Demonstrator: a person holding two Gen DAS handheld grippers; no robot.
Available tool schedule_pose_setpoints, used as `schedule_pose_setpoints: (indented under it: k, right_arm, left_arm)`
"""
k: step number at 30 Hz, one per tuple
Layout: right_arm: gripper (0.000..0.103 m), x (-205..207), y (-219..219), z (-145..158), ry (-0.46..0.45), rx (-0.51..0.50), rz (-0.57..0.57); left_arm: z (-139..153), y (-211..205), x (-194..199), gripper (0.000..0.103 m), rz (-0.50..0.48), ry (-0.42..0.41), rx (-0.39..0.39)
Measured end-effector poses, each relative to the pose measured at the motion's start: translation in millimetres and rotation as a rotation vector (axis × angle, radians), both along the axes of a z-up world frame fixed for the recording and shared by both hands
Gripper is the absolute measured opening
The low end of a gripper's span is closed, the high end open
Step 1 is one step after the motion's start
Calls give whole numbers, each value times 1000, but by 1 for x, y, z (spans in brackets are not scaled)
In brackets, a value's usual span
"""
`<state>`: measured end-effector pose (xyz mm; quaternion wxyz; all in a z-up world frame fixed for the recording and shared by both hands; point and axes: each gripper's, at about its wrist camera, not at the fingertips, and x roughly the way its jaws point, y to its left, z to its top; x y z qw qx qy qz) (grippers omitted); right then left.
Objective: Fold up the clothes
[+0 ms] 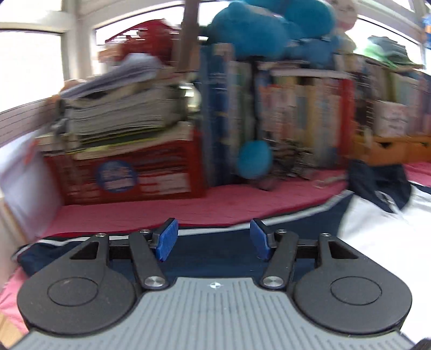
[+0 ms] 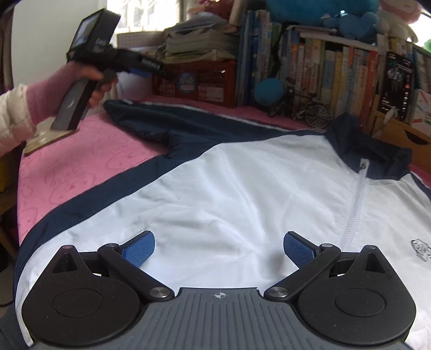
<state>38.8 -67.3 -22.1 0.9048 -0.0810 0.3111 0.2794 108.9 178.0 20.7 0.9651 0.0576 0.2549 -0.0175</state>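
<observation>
Bookshelf (image 2: 336, 67) beneath bright window (image 2: 142, 13).

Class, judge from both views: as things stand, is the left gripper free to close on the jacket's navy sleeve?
Probably yes. The left gripper is open, just above the navy sleeve, which lies spread on the pink bedcover with nothing over it.

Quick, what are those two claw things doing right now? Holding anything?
Left gripper: open, holding nothing, over the jacket's navy sleeve.
Right gripper: open, holding nothing, above the white jacket front.

Smooth cloth jacket (image 2: 242, 188), embossed pink bedcover (image 2: 80, 167)
</observation>
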Motion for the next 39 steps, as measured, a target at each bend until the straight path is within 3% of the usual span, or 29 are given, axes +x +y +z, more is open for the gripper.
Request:
schedule_pose_setpoints:
  k: [2, 4, 5, 6, 10, 14, 16, 22, 29, 39]
  right_arm:
    - [101, 12, -18, 8, -10, 16, -73]
    - [87, 28, -38, 13, -13, 26, -149]
    - [70, 43, -50, 11, 0, 24, -193]
    - [59, 58, -61, 9, 16, 21, -228]
    - [47, 115, -86, -2, 57, 13, -320]
    - [26, 164, -94, -11, 71, 7, -372]
    - [24, 188, -97, -15, 77, 3, -397]
    - [13, 253, -104, -25, 83, -23, -459]
    - [16, 277, -106, -32, 20, -44, -480]
    - [20, 288, -104, -38, -3, -49, -497]
  left_arm:
    - [-10, -37, 7, 45, -131, 39, -7]
    - [-21, -73, 17, 30, -209, 64, 9]
    - [-27, -89, 27, 23, -231, 77, 14]
    - [-33, -101, 38, 19, -237, 91, 10]
    - [-54, -141, 88, 17, -220, 137, 4]
    - [-72, -169, 136, 11, -164, 164, 36]
    - [-74, -173, 156, 6, -122, 171, 56]
    - [-84, -171, 199, 7, -26, 153, 76]
    - [-87, -159, 212, 6, 5, 158, 24]
    - [-88, -166, 214, 6, 6, 155, 69]
